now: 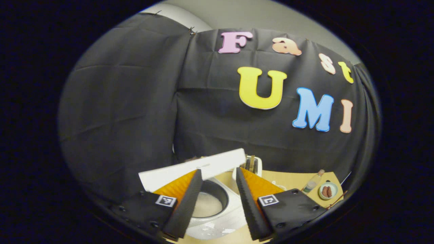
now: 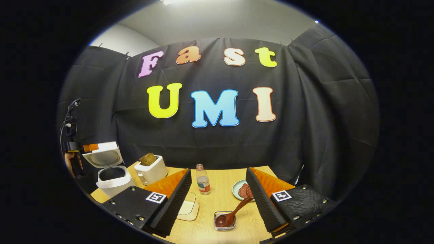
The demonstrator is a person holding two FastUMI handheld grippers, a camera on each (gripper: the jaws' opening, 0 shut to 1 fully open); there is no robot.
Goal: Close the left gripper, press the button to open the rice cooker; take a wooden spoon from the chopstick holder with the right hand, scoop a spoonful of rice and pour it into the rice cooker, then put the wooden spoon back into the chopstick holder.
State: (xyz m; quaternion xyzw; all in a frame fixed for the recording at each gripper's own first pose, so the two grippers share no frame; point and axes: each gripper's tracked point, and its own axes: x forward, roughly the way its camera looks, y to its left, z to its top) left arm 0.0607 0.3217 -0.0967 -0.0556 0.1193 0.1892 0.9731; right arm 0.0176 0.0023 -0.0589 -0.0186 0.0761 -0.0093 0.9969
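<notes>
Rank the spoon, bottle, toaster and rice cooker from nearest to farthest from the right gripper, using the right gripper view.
1. Spoon: just ahead, between the fingers, bowl in a small glass dish.
2. Bottle: mid-table, beyond it.
3. Toaster: back left.
4. Rice cooker: far left, lid up.

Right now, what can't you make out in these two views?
- Rice cooker bowl, left gripper view: its own open fingers cover both sides.
- Plate contents, right gripper view: right finger cuts them off.
- Wooden spoon handle end, same view: hidden behind that finger.
- Bottle, left gripper view: too small.
</notes>
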